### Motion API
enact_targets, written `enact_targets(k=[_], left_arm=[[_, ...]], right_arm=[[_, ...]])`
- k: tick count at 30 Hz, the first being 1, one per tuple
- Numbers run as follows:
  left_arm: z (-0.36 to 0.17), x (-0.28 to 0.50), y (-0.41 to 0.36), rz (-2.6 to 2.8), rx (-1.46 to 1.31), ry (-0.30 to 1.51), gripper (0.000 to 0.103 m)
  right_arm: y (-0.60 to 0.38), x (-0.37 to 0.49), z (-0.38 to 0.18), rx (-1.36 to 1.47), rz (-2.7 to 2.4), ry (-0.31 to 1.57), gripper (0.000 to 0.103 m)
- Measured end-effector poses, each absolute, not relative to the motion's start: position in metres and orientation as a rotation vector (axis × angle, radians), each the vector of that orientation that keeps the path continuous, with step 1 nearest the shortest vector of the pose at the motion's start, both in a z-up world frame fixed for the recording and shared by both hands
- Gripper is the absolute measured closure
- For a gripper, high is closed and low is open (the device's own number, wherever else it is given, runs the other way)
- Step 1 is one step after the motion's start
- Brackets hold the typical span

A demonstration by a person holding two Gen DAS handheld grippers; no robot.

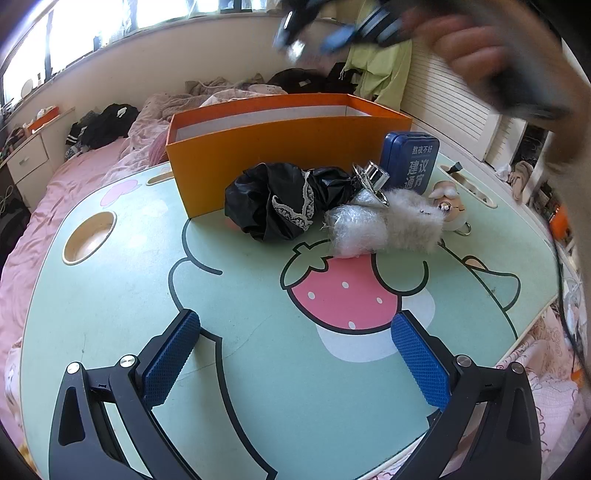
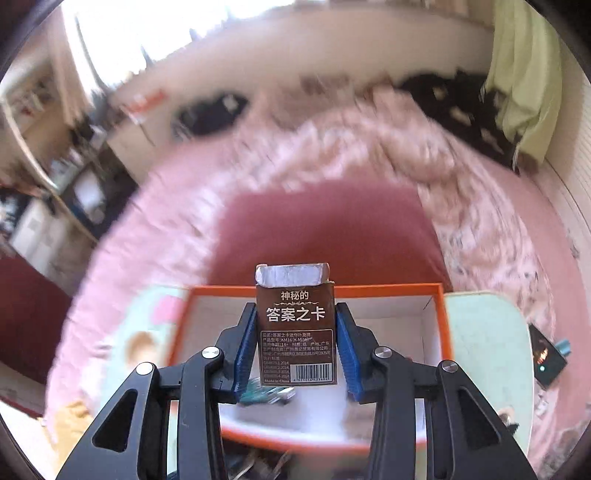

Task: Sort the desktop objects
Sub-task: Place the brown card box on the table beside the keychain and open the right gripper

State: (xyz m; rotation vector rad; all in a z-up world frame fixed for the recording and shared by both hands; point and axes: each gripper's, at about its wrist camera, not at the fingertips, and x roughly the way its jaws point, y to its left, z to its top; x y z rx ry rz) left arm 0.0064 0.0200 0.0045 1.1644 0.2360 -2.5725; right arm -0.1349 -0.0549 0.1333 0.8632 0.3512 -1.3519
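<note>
My right gripper (image 2: 295,314) is shut on a brown card box (image 2: 296,326) and holds it upright above the open orange box (image 2: 441,325). In the left wrist view the orange box (image 1: 280,147) stands at the back of the green table (image 1: 147,295). In front of it lie a black lace cloth (image 1: 284,203), a white fluffy item (image 1: 388,221), a silver clip (image 1: 373,177), a blue tin (image 1: 410,162) and a small doll keychain (image 1: 452,206). My left gripper (image 1: 295,334) is open and empty over the near table. The right gripper appears blurred at the top (image 1: 332,26).
The table sits on a bed with pink sheets (image 1: 74,177). The table has a round cup hole (image 1: 88,236) at the left. A white nightstand (image 1: 29,162) is far left. A black device (image 2: 548,356) lies at the table's right.
</note>
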Motion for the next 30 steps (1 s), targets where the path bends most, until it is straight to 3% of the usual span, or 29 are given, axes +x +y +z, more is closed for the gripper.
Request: enact_targets(k=[4,10,20,21,25,30], left_arm=[[0.005,0.007,0.020,-2.573,1.164,0.237,0.000],[0.005,0.009,0.021,-2.562,1.157,0.241,0.000],[0.006,0.008,0.022,-2.553,1.153,0.246,0.000],[0.006,0.008,0.022,-2.553,1.152,0.247,0.000],[0.006,0.007,0.023,-2.551,1.151,0.246,0.000],[0.006,0.008,0.022,-2.551,1.152,0.247,0.000]], right_arm=[[0.012,-0.116,0.147,0.752,-1.238,0.296,0.063],[0.098,-0.108,0.098,0.786,-1.186,0.265,0.063],[0.116,-0.112,0.035,0.838,-1.319,0.379,0.062],[0.116,-0.112,0.035,0.824,-1.345,0.374,0.060],[0.130,-0.124,0.036,0.776,-1.388,0.291,0.023],[0.158,-0.129,0.027,0.716,-1.471,0.336,0.015]])
